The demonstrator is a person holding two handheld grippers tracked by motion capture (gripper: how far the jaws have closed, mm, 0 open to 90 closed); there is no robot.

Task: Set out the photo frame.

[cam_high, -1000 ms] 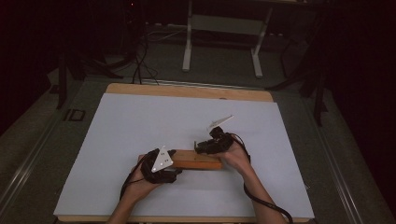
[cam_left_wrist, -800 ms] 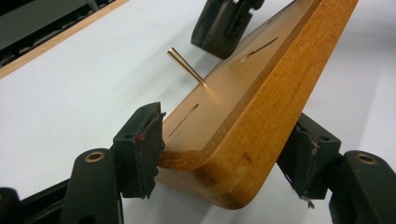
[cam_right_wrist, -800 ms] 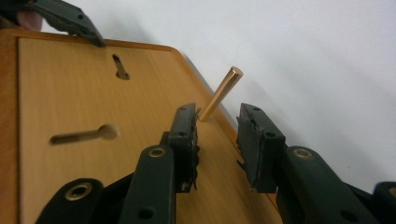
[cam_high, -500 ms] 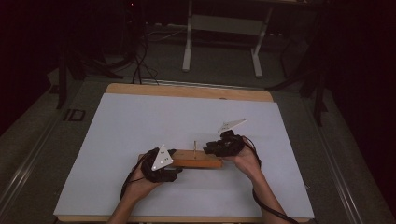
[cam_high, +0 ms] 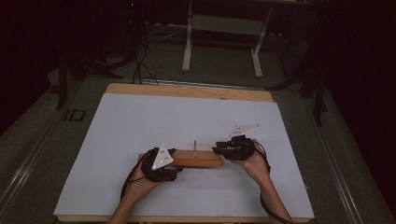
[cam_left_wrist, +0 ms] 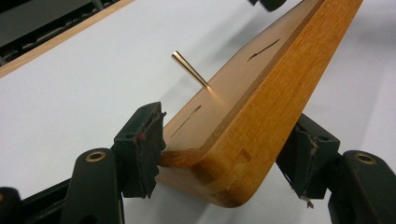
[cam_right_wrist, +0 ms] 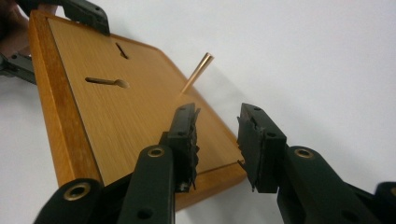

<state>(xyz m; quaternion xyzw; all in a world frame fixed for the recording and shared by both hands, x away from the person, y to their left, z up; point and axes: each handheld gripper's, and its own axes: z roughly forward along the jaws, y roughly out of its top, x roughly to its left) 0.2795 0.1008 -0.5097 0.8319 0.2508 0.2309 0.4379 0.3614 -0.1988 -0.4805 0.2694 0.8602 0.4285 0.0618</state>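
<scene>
1. The wooden board (cam_high: 198, 158) lies near the front middle of the counter (cam_high: 140, 121), on its white sheet, between my two hands. A thin brass pin (cam_high: 194, 145) stands up from its top face.
2. My left tool (cam_left_wrist: 224, 154) is pinching the board's near end, one pad on each long edge. I judge this grip is there to steady the board, or tip it, while the other hand works; in the left gripper view the corner looks raised a little off the sheet, though I cannot be sure.
3. My right tool (cam_right_wrist: 217, 140) has its jaws spread, with nothing between them. It hovers over the board's other end, aimed toward the pin, which I read as lining up for a grab at the pin.
4. Two slots (cam_right_wrist: 105, 82) are cut in the top face; their purpose I cannot tell.
5. Hard to make out: the board's underside, how the pin is seated, and whether the right tool's left pad touches the wood. In the high view both tools are dark lumps under their grey plates.
</scene>
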